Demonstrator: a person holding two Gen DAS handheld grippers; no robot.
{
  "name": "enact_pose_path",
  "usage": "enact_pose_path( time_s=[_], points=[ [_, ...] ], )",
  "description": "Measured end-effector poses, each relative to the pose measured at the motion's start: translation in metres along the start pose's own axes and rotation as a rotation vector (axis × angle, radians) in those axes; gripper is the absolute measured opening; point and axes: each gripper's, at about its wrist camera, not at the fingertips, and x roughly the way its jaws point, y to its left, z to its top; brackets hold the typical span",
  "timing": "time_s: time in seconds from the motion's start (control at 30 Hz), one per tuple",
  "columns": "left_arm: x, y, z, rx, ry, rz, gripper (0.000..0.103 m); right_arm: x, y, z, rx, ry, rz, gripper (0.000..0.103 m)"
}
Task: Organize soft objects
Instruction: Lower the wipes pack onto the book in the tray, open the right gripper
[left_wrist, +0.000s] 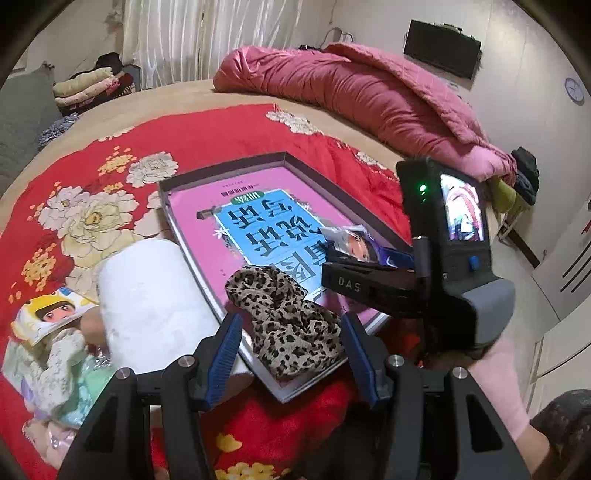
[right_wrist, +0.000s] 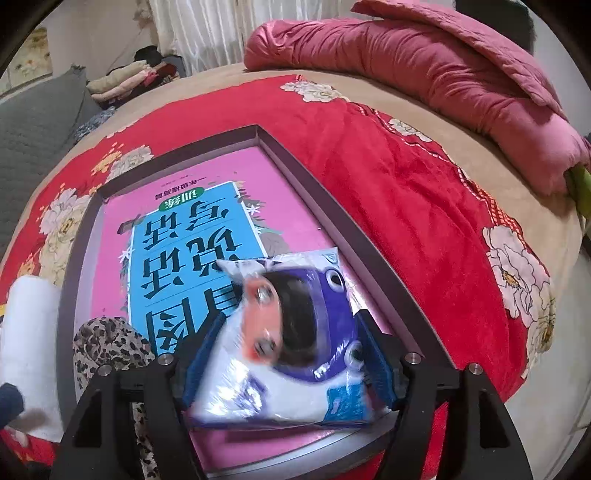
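A shallow grey box (left_wrist: 229, 173) (right_wrist: 303, 177) with a pink and blue printed bottom lies on the red floral blanket (left_wrist: 207, 129). A leopard-print cloth (left_wrist: 291, 328) (right_wrist: 107, 343) is bunched at its near corner. My left gripper (left_wrist: 291, 354) hangs open over it, pads on either side and just clear. A blurred white and purple tissue pack (right_wrist: 295, 350) (left_wrist: 351, 238) rests in the box between the pads of my right gripper (right_wrist: 291, 358) (left_wrist: 332, 267), which is wide open. A white paper roll (left_wrist: 147, 295) (right_wrist: 29, 325) sits left of the box.
A second cartoon tissue pack (left_wrist: 48, 314) and pale soft items (left_wrist: 59, 373) lie left of the roll. A pink quilt (left_wrist: 369, 96) (right_wrist: 424, 62) is heaped at the bed's far side. Folded clothes (left_wrist: 88, 88) are stacked at the far left. A hand (left_wrist: 506, 384) holds the right gripper.
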Motion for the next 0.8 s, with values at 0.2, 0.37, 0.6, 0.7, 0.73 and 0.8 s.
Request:
enact_pose_path(
  time_s=[0.2, 0.37, 0.6, 0.7, 0.73, 0.8],
  points=[
    [-0.014, 0.008, -0.002, -0.025, -0.02, 0.002, 0.055, -0.003, 0.007, 0.0, -0.034, -0.016, -0.002, 0.075],
    [-0.016, 0.011, -0.004, -0.038, -0.022, 0.001, 0.055, -0.012, 0.01, -0.001, -0.045, -0.06, -0.004, 0.076],
    [-0.022, 0.012, -0.006, -0.047, -0.033, 0.002, 0.055, -0.047, 0.003, -0.004, -0.019, -0.22, 0.048, 0.077],
    [-0.025, 0.014, -0.008, -0.055, -0.037, 0.001, 0.055, -0.053, 0.003, -0.004, -0.018, -0.241, 0.055, 0.077],
    [-0.027, 0.014, -0.008, -0.056, -0.041, 0.004, 0.055, -0.053, 0.004, -0.004, -0.019, -0.239, 0.053, 0.077],
    [-0.03, 0.015, -0.009, -0.057, -0.047, 0.009, 0.055, -0.053, 0.004, -0.004, -0.018, -0.24, 0.05, 0.077]
  ],
)
